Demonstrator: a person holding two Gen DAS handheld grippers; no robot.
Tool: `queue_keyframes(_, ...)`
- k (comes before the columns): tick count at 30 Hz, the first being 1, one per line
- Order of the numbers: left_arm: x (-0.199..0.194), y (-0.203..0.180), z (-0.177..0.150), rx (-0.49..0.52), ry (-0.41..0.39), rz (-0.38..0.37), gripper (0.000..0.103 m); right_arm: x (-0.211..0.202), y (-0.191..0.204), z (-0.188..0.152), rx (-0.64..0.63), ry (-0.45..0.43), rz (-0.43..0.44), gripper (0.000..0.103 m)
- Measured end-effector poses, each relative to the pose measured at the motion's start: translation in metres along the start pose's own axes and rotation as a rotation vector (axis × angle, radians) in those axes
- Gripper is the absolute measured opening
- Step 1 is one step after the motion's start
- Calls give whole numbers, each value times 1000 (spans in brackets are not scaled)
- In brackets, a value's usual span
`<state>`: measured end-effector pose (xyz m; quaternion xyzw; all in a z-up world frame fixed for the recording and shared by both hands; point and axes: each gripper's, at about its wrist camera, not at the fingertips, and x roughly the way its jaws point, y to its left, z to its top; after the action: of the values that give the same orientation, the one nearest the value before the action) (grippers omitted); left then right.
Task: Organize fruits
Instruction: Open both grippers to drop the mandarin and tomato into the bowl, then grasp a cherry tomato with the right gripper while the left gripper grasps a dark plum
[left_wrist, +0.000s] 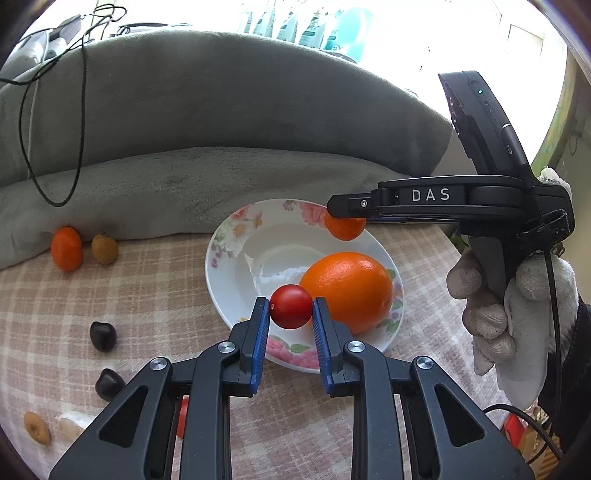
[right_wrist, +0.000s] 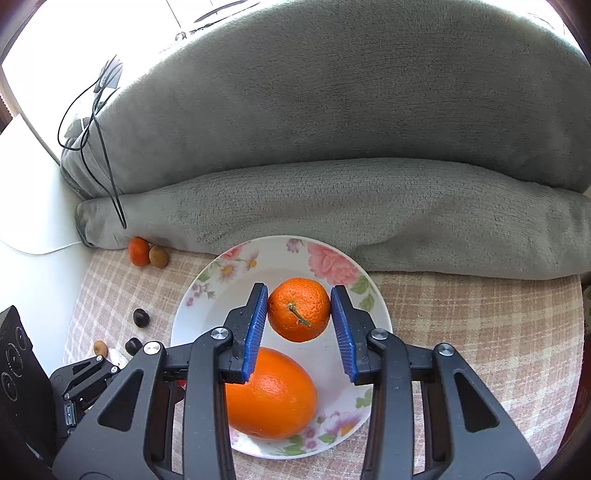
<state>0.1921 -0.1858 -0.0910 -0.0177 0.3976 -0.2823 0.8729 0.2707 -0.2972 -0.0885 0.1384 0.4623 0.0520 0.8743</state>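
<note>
1. Progress so far looks like roughly the halfway mark, I'd guess. One big orange (left_wrist: 347, 291) already sits in the floral plate (left_wrist: 229, 236), and two more fruits are on their way in.

2. The left gripper (left_wrist: 290, 308) has its jaws clenched on a cherry tomato (left_wrist: 290, 306), held just over the near rim of the plate, right beside the big orange.

3. The right gripper (right_wrist: 299, 314) carries a small mandarin (right_wrist: 299, 309) over the far half of the plate. The left blue pad touches it; on the other side there seems to be a sliver of gap, so maybe it's being let go. Hard to call.

4. Left on the checked cloth of the bench (left_wrist: 147, 295): another mandarin (left_wrist: 66, 248) and a brownish fruit (left_wrist: 105, 249) by the grey blanket (left_wrist: 221, 129), two dark fruits (left_wrist: 103, 335), and a tan one (left_wrist: 37, 428) at the near left.

5. Room-wise, the plate's centre and left side are free, but the two grippers are close over it, so bumping looks like the main risk. The blanket roll crowds the plate's far edge.
</note>
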Motion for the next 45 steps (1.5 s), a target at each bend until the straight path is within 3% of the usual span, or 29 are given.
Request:
queue_keyframes(2,0,-3,1,5,-5,1,22,0,-1,1,8,1,4,39)
queue_keyframes(4,-1,-3,1,9,-2,1,24,-2,-2,1,17,-11,6,55)
queue_keyframes(5,-1,-3,1,9,-2,1,37,-5,-2,1,18,-26,1,69)
queue_keyframes(6,-1,-4,1,10,-5,2,49,-7,-2,1,18,-39,-4,75)
queue_keyframes(10,-3,-5,2,15,-12,6,55,-13,-1,3,22,-54,5,77)
queue_keyframes(14,-7,-5,1,18,-19,3,66,-20,1,2,20,-85,0,89)
queue_keyframes(16,-10,-3,1,16,-22,4,70,-24,4,3,14,-94,-4,90)
queue_keyframes(29,-36,23,3,-19,-40,39,70,-52,35,-8,-48,-141,39,91)
queue_keyframes(45,-77,93,-10,-96,-74,177,70,-66,81,-28,-132,-137,121,91)
